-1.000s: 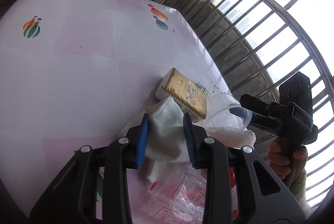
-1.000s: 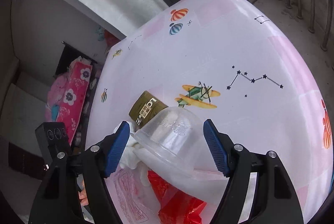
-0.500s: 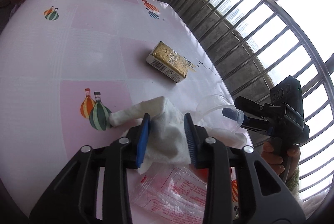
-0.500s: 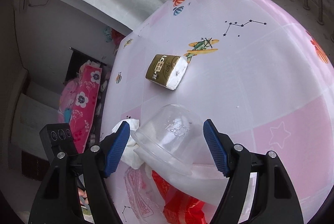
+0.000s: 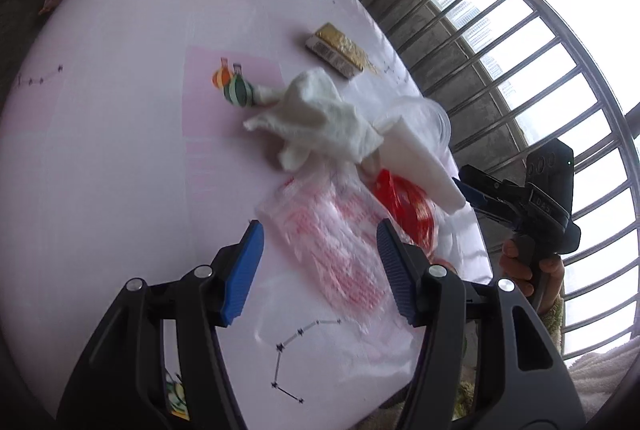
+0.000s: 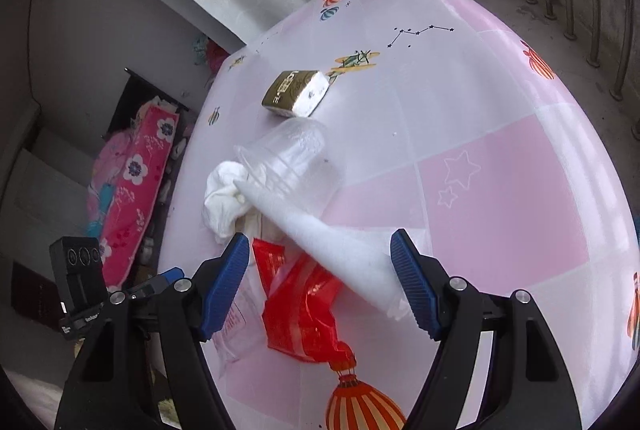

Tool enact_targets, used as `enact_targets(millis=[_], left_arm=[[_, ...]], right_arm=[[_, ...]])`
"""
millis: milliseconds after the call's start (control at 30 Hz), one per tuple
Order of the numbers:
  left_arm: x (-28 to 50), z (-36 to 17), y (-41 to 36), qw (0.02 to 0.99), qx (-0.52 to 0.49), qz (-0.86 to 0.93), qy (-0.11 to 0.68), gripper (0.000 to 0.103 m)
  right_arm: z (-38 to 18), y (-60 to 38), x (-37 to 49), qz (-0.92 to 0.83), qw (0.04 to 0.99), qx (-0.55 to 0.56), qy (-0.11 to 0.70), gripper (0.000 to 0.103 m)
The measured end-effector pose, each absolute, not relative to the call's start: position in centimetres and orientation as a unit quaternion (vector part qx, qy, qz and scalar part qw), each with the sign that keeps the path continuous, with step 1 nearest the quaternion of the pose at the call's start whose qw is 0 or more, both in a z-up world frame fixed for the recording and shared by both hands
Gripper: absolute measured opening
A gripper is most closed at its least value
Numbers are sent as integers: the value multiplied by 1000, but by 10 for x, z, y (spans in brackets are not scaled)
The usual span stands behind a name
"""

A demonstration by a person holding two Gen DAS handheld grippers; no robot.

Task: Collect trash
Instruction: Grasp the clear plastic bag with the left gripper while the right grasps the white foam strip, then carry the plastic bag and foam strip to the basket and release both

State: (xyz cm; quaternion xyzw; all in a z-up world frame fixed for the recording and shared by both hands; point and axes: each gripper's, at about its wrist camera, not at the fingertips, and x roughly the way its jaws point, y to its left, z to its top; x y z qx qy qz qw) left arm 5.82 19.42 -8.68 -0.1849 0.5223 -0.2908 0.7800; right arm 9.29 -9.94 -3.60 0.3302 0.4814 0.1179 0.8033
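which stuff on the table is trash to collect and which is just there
Trash pile: crumpled white tissue, clear plastic cup, white foam sheet, red plastic wrapper, clear printed bag.

Just there, probably: gold tissue pack, lying apart from the pile; patterned tablecloth.

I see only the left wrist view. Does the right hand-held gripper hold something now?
Observer: No. The right hand-held gripper is open; the foam sheet lies between its fingers, not pressed.
Operator: How does the cup lie?
Observer: The cup lies tilted on its side, with its mouth toward the tissue.
Operator: And the gold pack?
Observer: The pack lies just beside a plane print on the tablecloth.
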Motion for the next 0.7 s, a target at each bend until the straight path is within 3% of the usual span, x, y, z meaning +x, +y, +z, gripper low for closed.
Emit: enact_targets(millis=[100, 267, 333, 533, 700], left_arm=[[49, -98, 184, 766, -185, -294, 541, 55], [46, -108, 173, 757, -209, -296, 544, 53], [45, -109, 172, 759, -218, -297, 536, 53], [49, -104, 166, 774, -212, -287, 523, 50], [45, -99, 150, 812, -125, -262, 507, 31]], right_arm=[[-35, -86, 85, 108, 817, 293, 485, 64], [-47, -70, 79, 103, 809, 282, 505, 35], [-54, -65, 76, 107, 805, 291, 507, 29], [-54, -54, 72, 109, 814, 280, 497, 22], [-53, -51, 71, 104, 818, 278, 493, 18]])
